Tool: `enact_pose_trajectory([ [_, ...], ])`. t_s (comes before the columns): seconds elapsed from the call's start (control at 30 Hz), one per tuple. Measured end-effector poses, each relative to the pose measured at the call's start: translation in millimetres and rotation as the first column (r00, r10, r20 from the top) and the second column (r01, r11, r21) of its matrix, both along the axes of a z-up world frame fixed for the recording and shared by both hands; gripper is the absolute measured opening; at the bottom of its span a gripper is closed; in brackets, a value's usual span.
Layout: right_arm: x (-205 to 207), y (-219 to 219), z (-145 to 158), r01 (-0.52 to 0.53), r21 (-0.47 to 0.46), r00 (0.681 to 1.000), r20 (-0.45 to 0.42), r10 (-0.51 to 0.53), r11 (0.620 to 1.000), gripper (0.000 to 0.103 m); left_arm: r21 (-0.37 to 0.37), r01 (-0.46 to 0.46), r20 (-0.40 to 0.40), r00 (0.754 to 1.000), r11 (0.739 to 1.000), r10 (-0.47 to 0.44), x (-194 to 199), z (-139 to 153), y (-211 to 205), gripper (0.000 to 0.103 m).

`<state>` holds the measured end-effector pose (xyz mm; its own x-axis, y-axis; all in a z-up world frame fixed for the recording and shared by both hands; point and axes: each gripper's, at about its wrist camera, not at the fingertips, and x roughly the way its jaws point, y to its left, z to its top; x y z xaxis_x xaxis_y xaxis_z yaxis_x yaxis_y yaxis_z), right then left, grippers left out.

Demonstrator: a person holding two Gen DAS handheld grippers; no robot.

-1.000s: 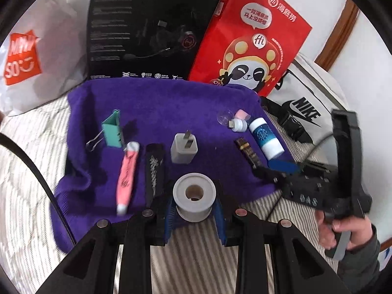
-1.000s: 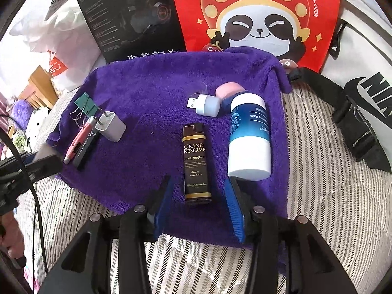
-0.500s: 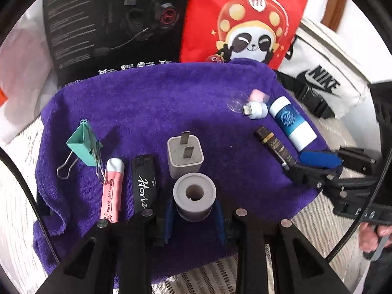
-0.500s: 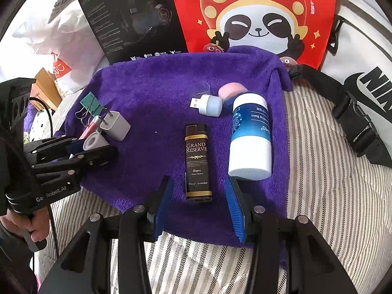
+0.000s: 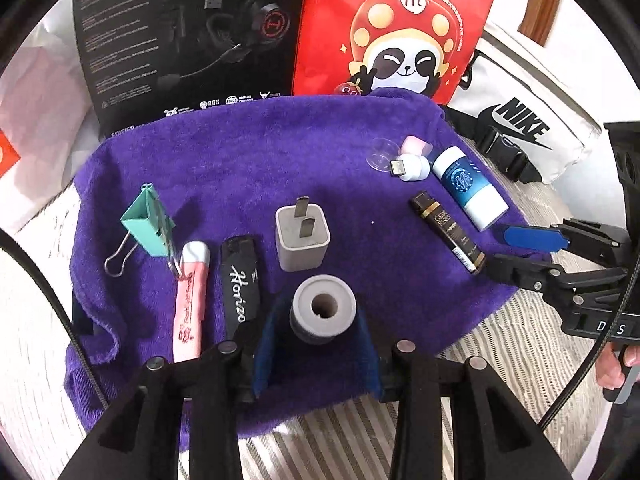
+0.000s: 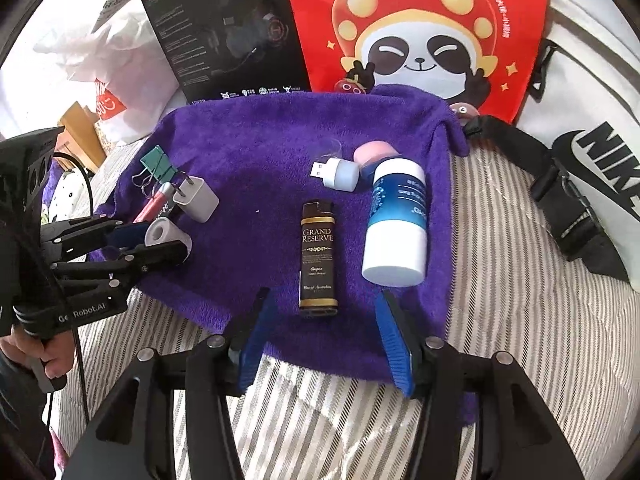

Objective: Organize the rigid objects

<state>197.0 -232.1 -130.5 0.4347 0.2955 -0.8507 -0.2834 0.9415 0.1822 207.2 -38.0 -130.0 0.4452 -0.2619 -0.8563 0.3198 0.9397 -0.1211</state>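
A grey tape roll (image 5: 324,310) stands on the purple towel (image 5: 280,160), just in front of a white plug charger (image 5: 302,238). My left gripper (image 5: 318,332) straddles the roll; its jaws are opening and the blue pads (image 5: 268,344) stand clear of it. The right wrist view shows the same roll (image 6: 162,234) inside the left gripper (image 6: 160,242). My right gripper (image 6: 322,300) is also opening, with a dark "Grand Reserve" lighter (image 6: 318,264) lying untouched between its pads (image 6: 394,344). A blue-and-white bottle (image 6: 396,224) lies to the right of the lighter.
At the towel's left lie a teal binder clip (image 5: 146,222), a pink pen (image 5: 190,300) and a black lighter (image 5: 242,284). A small USB light (image 5: 408,168) and a pink cap (image 5: 412,144) sit far right. A black box (image 5: 188,32), a red bag (image 5: 396,28) and a white bag (image 5: 532,128) stand behind.
The left gripper came forward and down over the towel, set the roll by the charger and let it go. The right gripper's jaws widened around the lighter.
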Motion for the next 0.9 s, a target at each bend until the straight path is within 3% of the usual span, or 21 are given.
enact_pose_trajectory([
  [0.1,-6,-4,5,0.013,0.009,1.000,0.005,-0.013,1.000,0.056,-0.004,-0.003,0.010,1.000,1.000,0.004,-6,6,4,0.040],
  [0.23,-22,-4,14,0.026,-0.018,0.999,0.030,-0.026,0.999,0.062,-0.007,-0.021,0.042,0.999,1.000,0.021,-26,24,12,0.059],
  [0.33,-36,0,23,0.046,-0.056,0.998,0.049,-0.043,0.997,0.077,-0.027,-0.042,0.083,0.996,0.999,0.044,-49,44,17,0.073],
  [0.43,-54,5,35,0.066,-0.103,0.994,0.091,-0.057,0.992,0.084,0.002,-0.112,0.113,0.987,0.994,0.111,-71,63,21,0.078],
  [0.5,-67,8,45,0.087,-0.134,0.990,0.120,-0.071,0.987,0.088,-0.017,-0.147,0.121,0.981,0.989,0.148,-84,76,25,0.082],
  [0.7,-97,5,67,0.144,-0.112,0.980,0.151,-0.126,0.983,0.101,0.004,-0.238,0.186,0.954,0.971,0.233,-119,108,31,0.098],
  [0.9,-125,0,87,0.206,-0.087,0.967,0.174,-0.188,0.975,0.103,0.021,-0.288,0.226,0.934,0.957,0.276,-147,124,32,0.103],
])
